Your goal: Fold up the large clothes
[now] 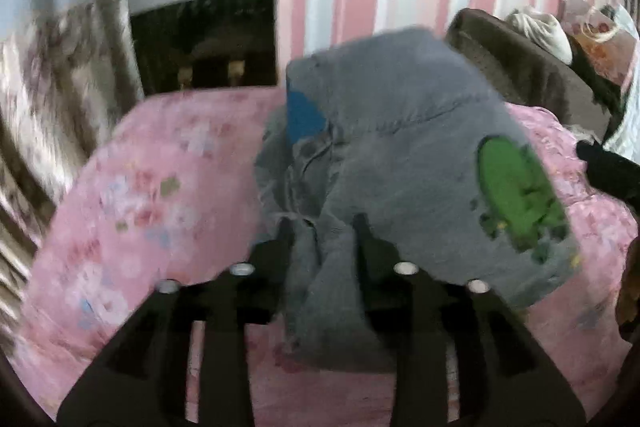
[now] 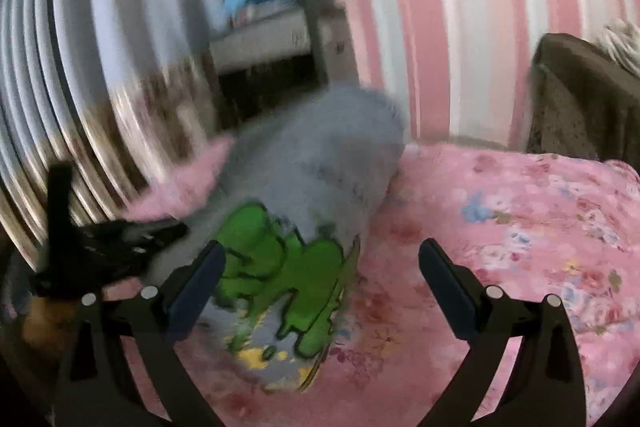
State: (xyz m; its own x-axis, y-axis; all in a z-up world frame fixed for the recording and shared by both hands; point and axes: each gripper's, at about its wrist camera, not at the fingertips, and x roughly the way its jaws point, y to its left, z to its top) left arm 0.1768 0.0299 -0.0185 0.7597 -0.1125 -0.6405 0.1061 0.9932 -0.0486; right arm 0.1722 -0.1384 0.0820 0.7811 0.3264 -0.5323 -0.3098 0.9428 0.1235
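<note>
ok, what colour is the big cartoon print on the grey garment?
Green print with yellow bits below, on the grey garment; clearest in the right wrist view.

The grey garment (image 1: 400, 155) looks like soft, matt knit cloth with a faintly fuzzy nap, and its green print (image 1: 516, 195) sits flatter and smoother than the fabric around it, cracked and flaking at the edges. Under it the pink floral bedspread (image 1: 152, 187) is a matt woven cloth, lightly rumpled. The left gripper (image 1: 324, 227) and right gripper (image 2: 320, 267) are matt black plastic set with small shiny metal studs, the right one's fingers (image 2: 200, 283) faced with smoother, dark bluish pads.
</note>
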